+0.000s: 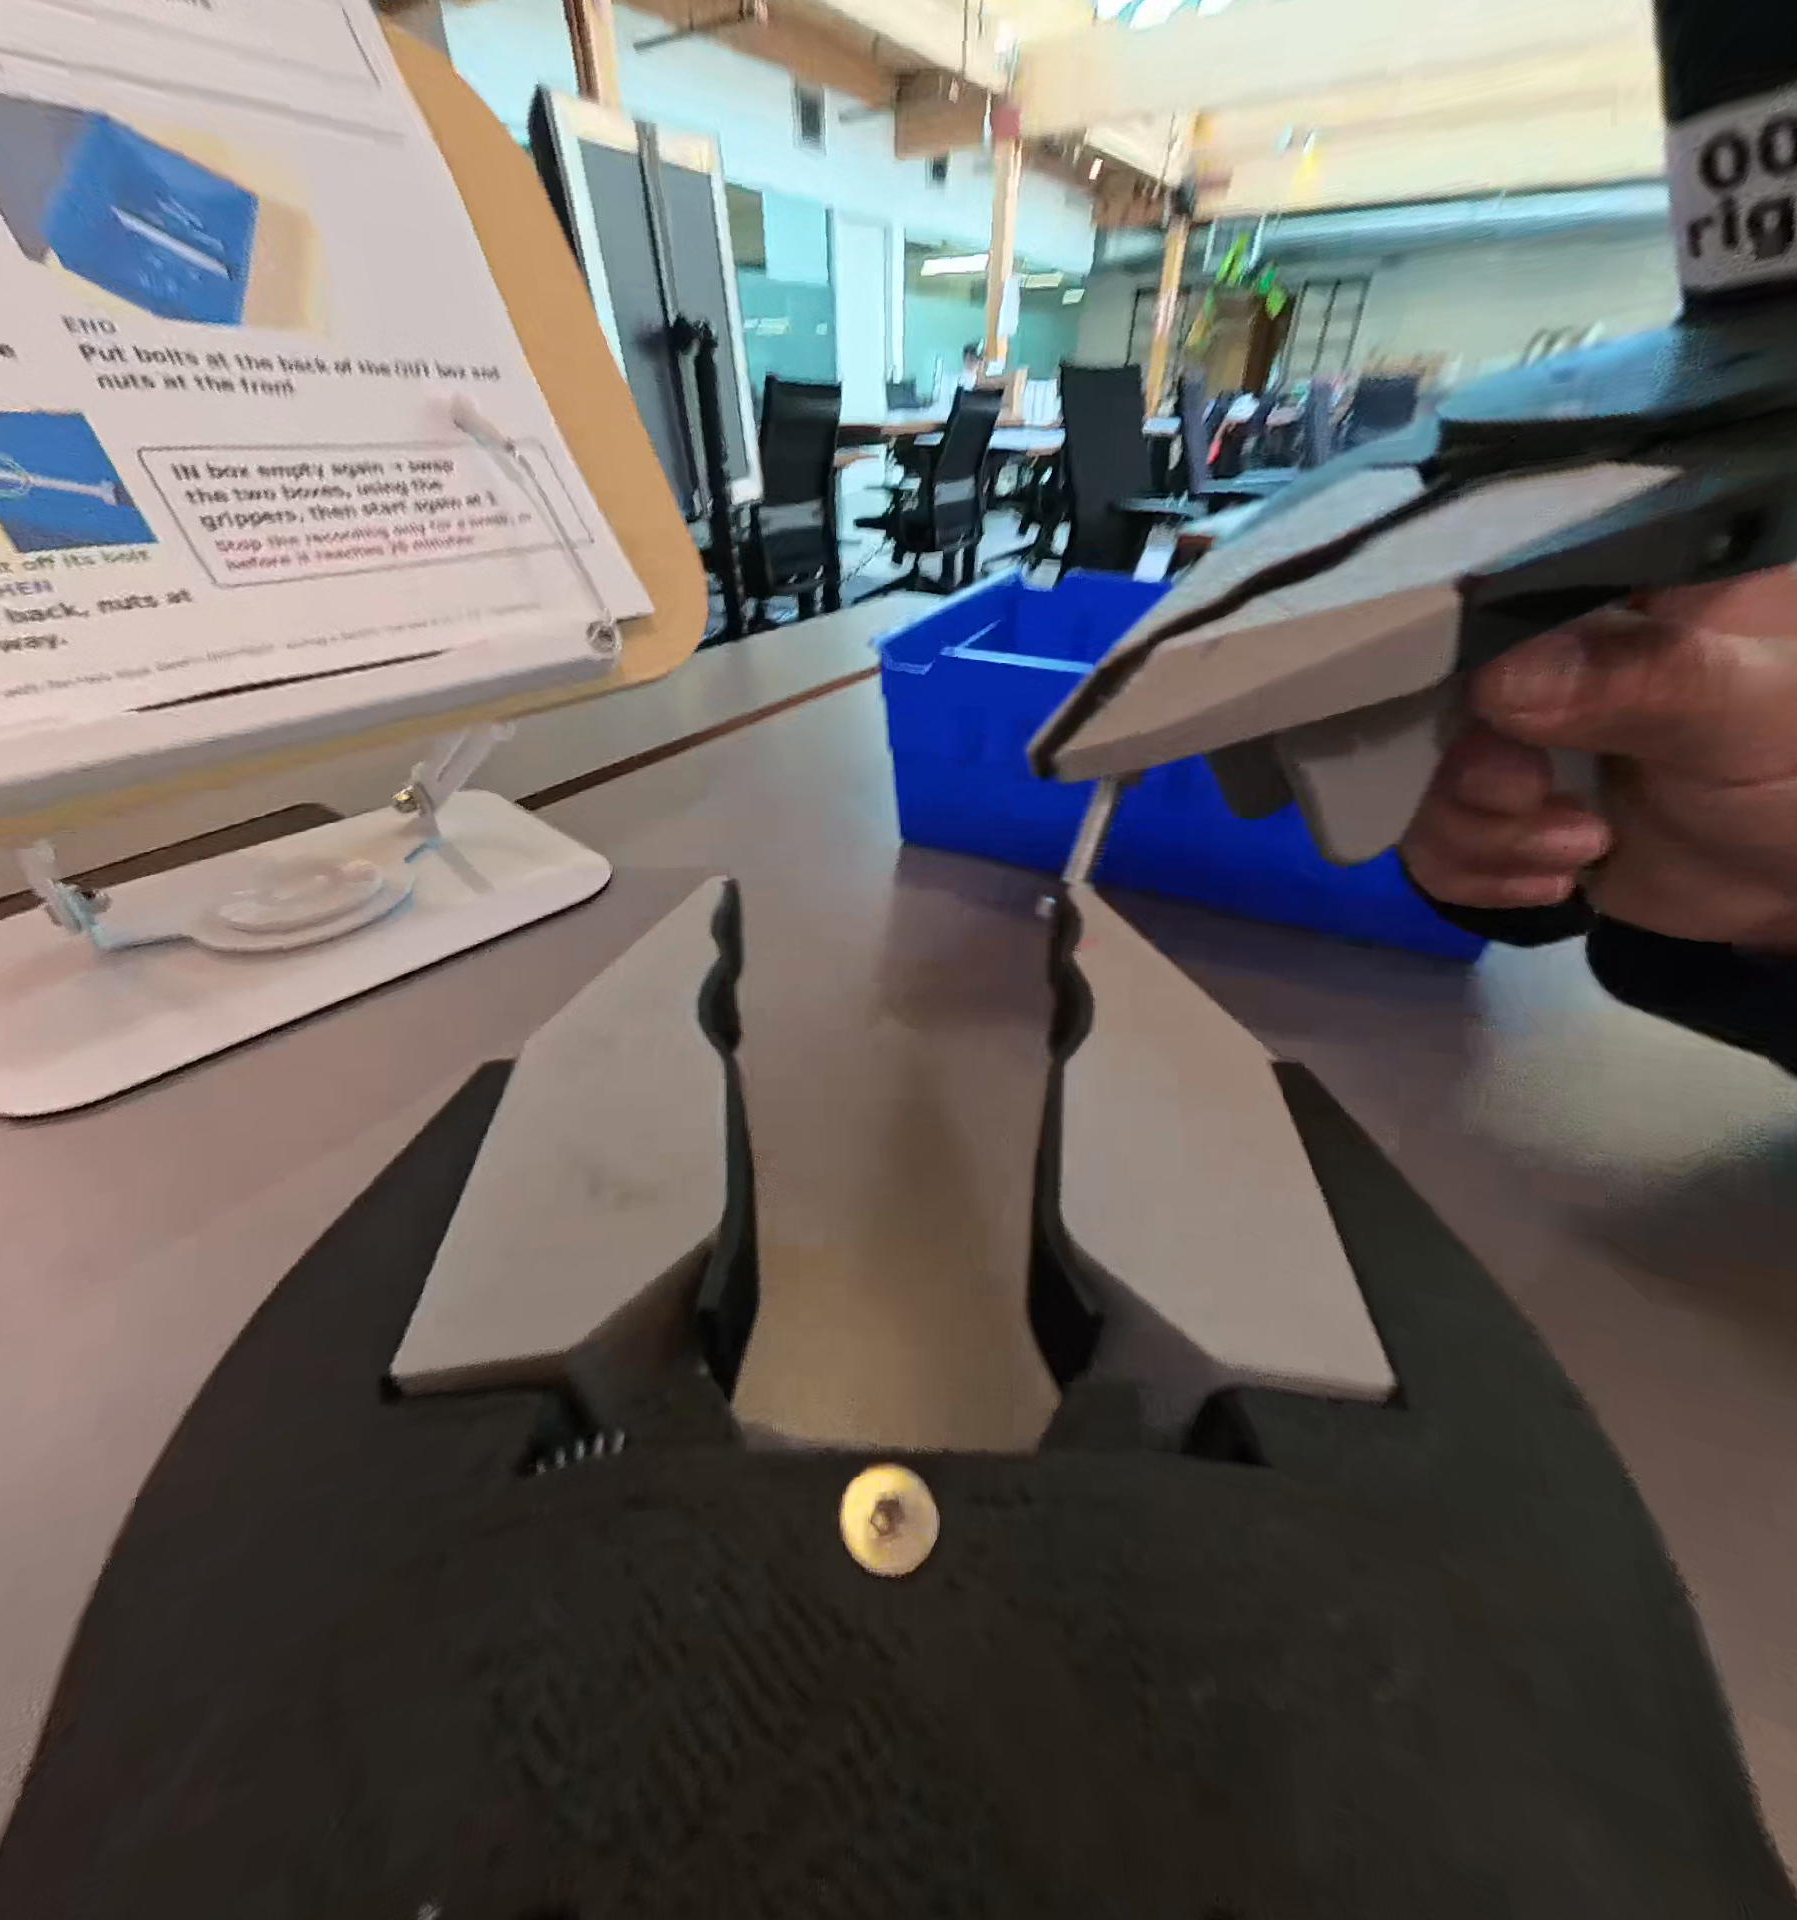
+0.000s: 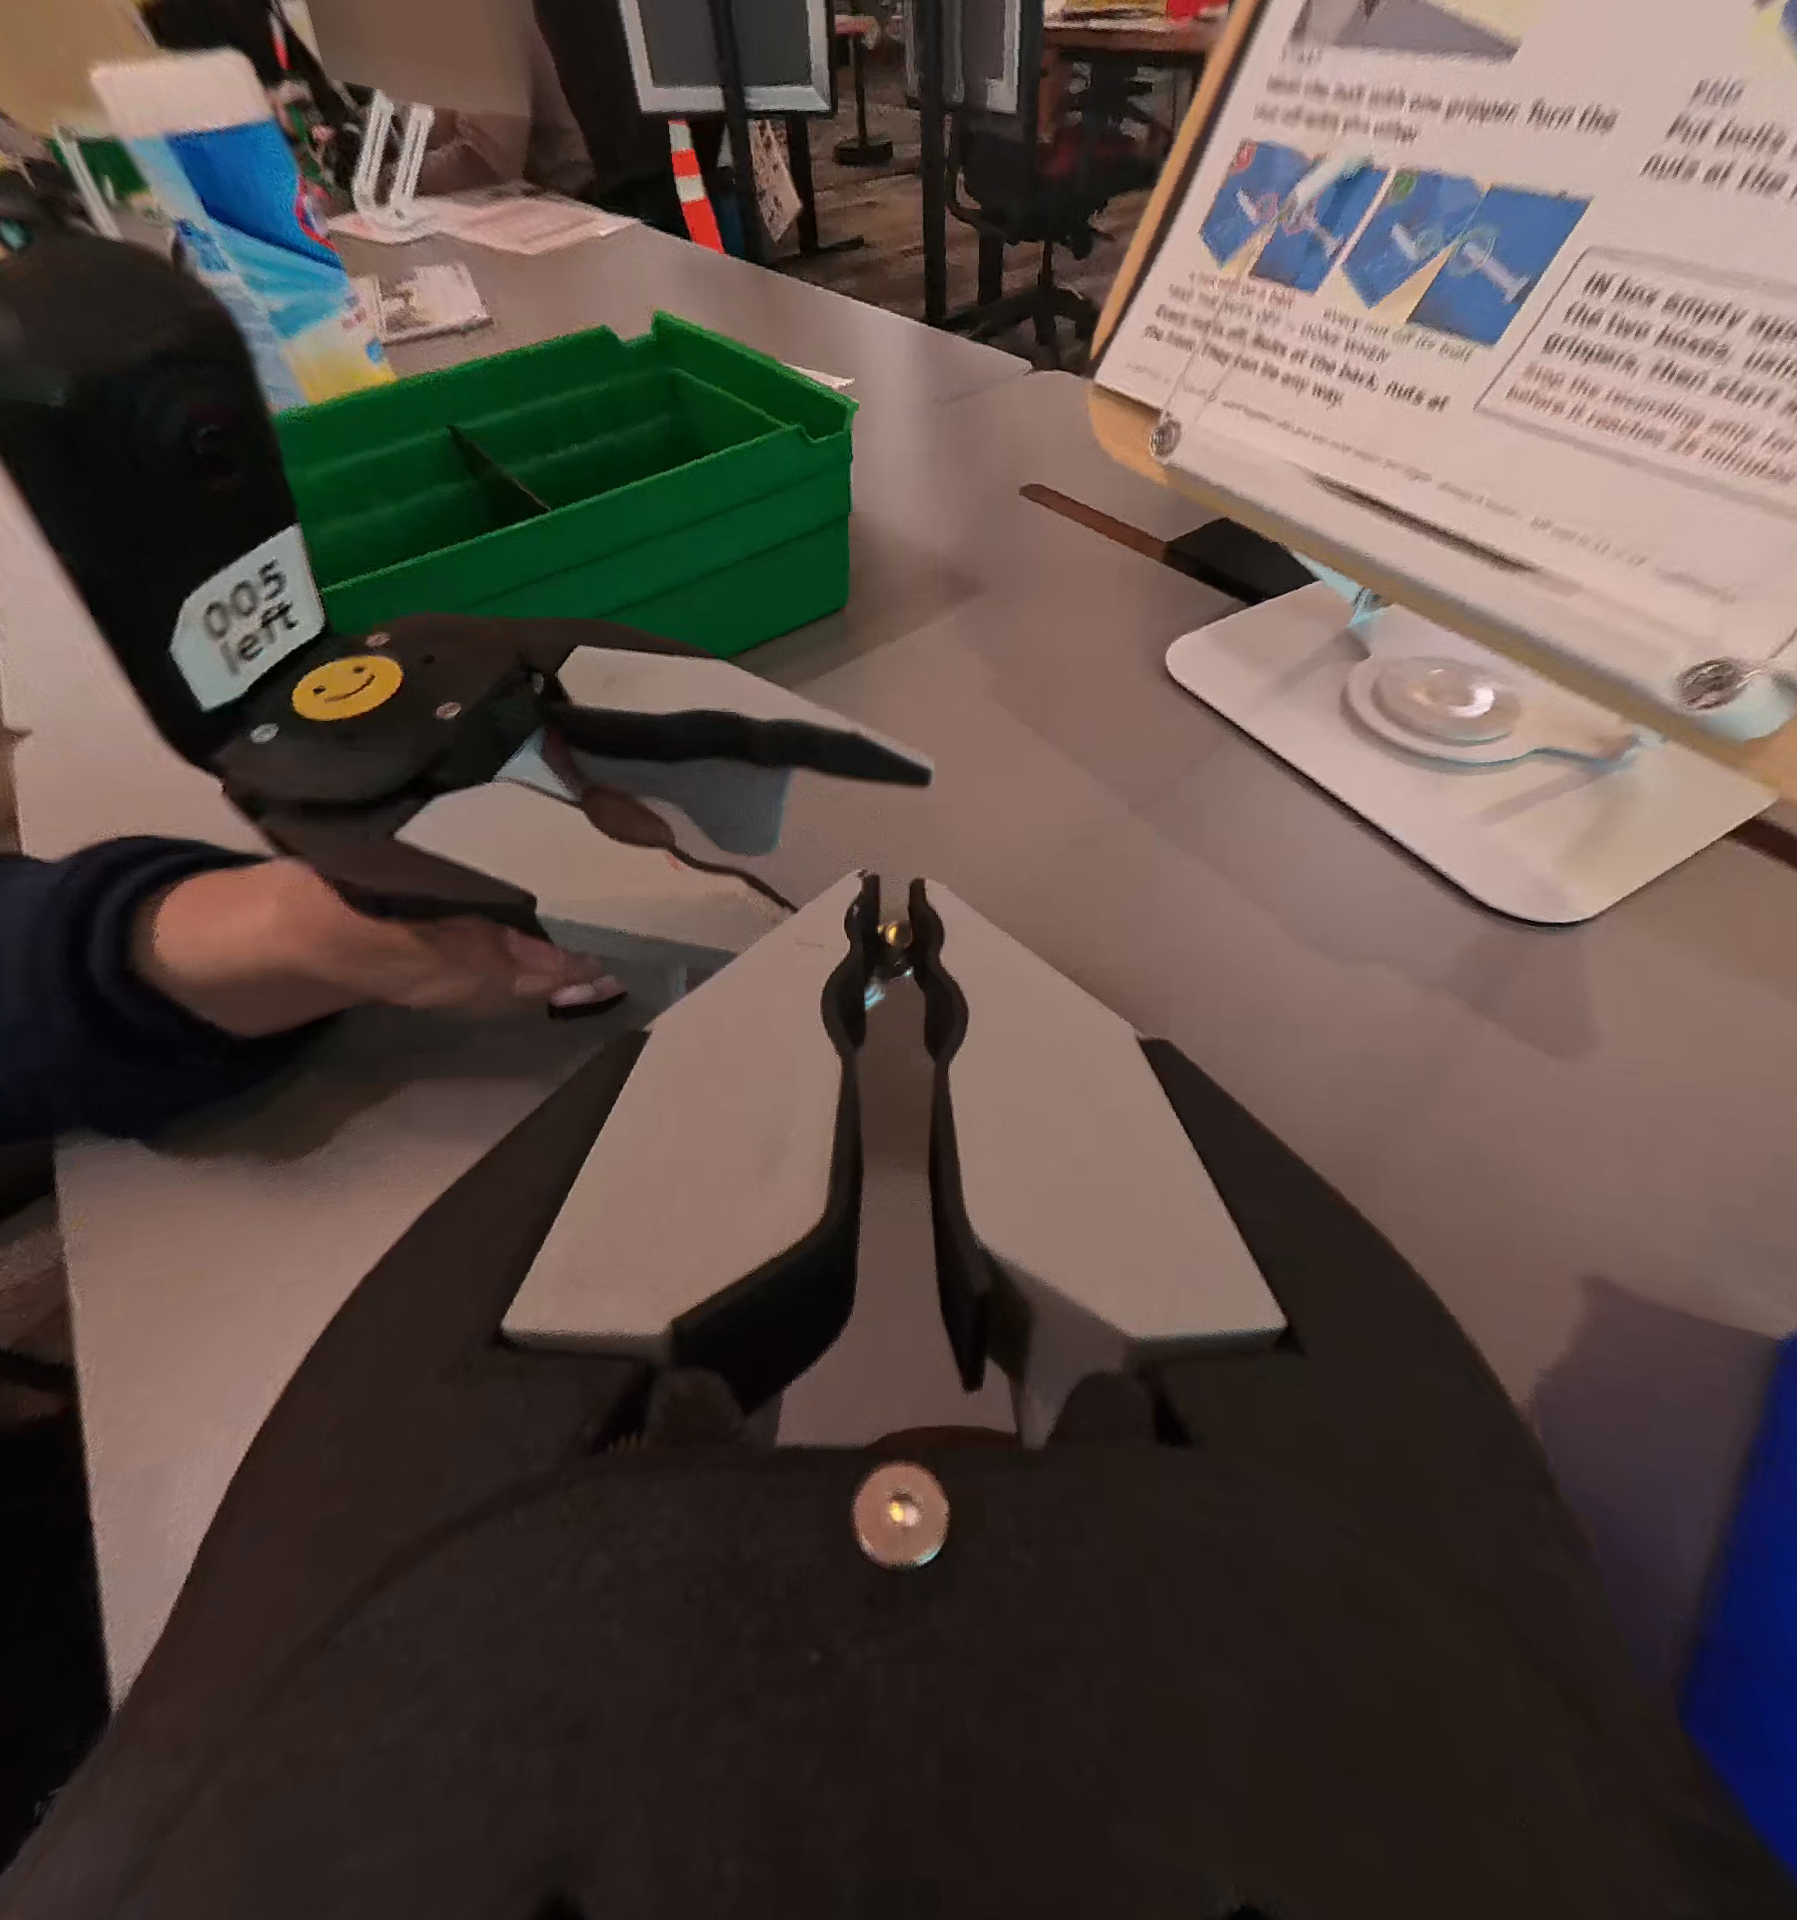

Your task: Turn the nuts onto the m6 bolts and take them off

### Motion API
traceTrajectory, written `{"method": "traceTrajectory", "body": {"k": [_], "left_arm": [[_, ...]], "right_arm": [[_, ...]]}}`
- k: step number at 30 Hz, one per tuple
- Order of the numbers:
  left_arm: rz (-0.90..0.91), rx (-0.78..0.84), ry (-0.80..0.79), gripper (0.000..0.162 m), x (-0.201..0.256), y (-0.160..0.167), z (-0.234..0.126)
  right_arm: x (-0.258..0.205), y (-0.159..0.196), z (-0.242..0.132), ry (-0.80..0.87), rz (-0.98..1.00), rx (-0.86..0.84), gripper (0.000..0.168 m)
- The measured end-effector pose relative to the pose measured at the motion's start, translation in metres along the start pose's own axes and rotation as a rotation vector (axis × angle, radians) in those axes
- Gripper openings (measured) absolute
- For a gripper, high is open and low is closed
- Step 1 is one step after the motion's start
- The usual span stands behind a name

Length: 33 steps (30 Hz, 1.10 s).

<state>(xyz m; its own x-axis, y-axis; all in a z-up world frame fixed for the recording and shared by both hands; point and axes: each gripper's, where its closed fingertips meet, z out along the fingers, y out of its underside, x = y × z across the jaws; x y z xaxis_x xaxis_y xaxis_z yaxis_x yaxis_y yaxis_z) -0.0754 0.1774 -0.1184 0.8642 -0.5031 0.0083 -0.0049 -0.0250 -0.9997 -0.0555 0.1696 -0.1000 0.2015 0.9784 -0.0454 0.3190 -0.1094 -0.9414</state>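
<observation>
The right gripper (image 2: 892, 902) is clenched on a bolt (image 2: 892, 940), its jaws nearly together; in its own wrist view only a small shiny bit of the bolt shows between the black pads, the rest hidden. In the left wrist view the bolt's threaded shank (image 1: 1093, 826) hangs below the right gripper's (image 1: 1041, 756) closed tips, its lower end just at the tip of the left gripper's right-hand finger (image 1: 1065, 935); whether a nut sits there is too blurred to tell. The left gripper (image 1: 892, 909) is released, jaws spread wide with bare grey table (image 1: 1496, 1143) between them. Beyond the bolt stands a blue bin (image 1: 967, 748), its inside mostly hidden by the right gripper. Past the left gripper (image 2: 852, 769) in the right wrist view sits a green bin (image 2: 603, 540) with dividers. A tilted instruction sheet on a white stand (image 2: 1445, 769) is cut off by the frame edge.
</observation>
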Motion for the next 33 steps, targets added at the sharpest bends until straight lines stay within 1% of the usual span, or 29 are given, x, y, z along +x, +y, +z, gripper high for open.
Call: {"method": "traceTrajectory", "body": {"k": [1,2,3,6,9,11,13,15,16,18,19,20,22,24,26,27,28,30,31,33], "left_arm": [[-0.027,0.011,0.022,0.058,0.004,-0.004,-0.001],[-0.023,0.0,0.035,0.046,0.007,-0.003,-0.003],[-0.011,0.004,0.041,0.049,0.008,-0.004,-0.004],[0.005,0.007,0.05,0.046,0.011,-0.002,-0.005],[0.013,-0.03,0.047,0.045,0.01,0.007,-0.003],[0.034,-0.067,0.052,0.043,0.011,0.014,-0.002],[0.055,-0.09,0.043,0.043,0.012,0.019,-0.001],[0.024,-0.114,0.054,0.044,0.017,0.023,0.0],[-0.01,-0.123,0.062,0.046,0.02,0.024,0.001],[-0.066,-0.123,0.068,0.047,0.023,0.025,0.001],[-0.074,-0.136,0.065,0.047,0.023,0.027,0.001],[-0.071,-0.154,0.058,0.047,0.021,0.031,0.001],[-0.065,-0.175,0.042,0.047,0.019,0.036,0.0],[-0.082,-0.18,0.042,0.048,0.018,0.036,-0.001],[-0.118,-0.195,0.05,0.048,0.021,0.036,-0.005],[-0.149,-0.216,0.029,0.048,0.02,0.036,-0.011],[-0.193,-0.219,-0.002,0.048,0.018,0.031,-0.022],[-0.255,-0.159,0.025,0.047,0.031,0.008,-0.052],[-0.258,-0.154,0.01,0.047,0.033,-0.002,-0.071],[-0.201,-0.17,-0.042,0.047,0.031,-0.026,-0.114]], "right_arm": [[-0.002,-0.002,-0.01,0.01,-0.017,-0.009,0.002],[0.003,0.0,-0.02,0.054,-0.026,-0.032,0.002],[0.01,0.005,-0.028,0.095,-0.039,-0.058,0.002],[0.025,0.018,-0.047,0.135,0.016,-0.07,0.002],[0.043,0.009,-0.08,0.205,0.045,-0.012,0.002],[0.069,-0.004,-0.113,0.316,0.032,0.025,0.002],[0.11,-0.008,-0.149,0.484,0.012,0.01,0.002],[0.149,0.006,-0.176,0.615,0.004,-0.075,0.001],[0.164,0.022,-0.181,0.641,0.017,-0.151,0.001],[0.188,0.062,-0.183,0.677,0.042,-0.331,0.002],[0.196,0.077,-0.182,0.696,0.023,-0.399,0.006],[0.2,0.087,-0.179,0.715,0.001,-0.448,0.013],[0.193,0.088,-0.168,0.714,-0.03,-0.472,0.025],[0.17,0.072,-0.15,0.674,-0.062,-0.423,0.026],[0.13,0.048,-0.126,0.589,-0.092,-0.342,0.029],[0.102,0.034,-0.11,0.504,-0.097,-0.276,0.03],[0.069,0.024,-0.092,0.381,-0.09,-0.21,0.03],[0.008,0.016,-0.063,0.129,-0.053,-0.153,0.033],[-0.013,0.017,-0.052,0.04,-0.055,-0.141,0.035],[-0.032,0.02,-0.036,-0.041,-0.079,-0.115,0.035]]}}
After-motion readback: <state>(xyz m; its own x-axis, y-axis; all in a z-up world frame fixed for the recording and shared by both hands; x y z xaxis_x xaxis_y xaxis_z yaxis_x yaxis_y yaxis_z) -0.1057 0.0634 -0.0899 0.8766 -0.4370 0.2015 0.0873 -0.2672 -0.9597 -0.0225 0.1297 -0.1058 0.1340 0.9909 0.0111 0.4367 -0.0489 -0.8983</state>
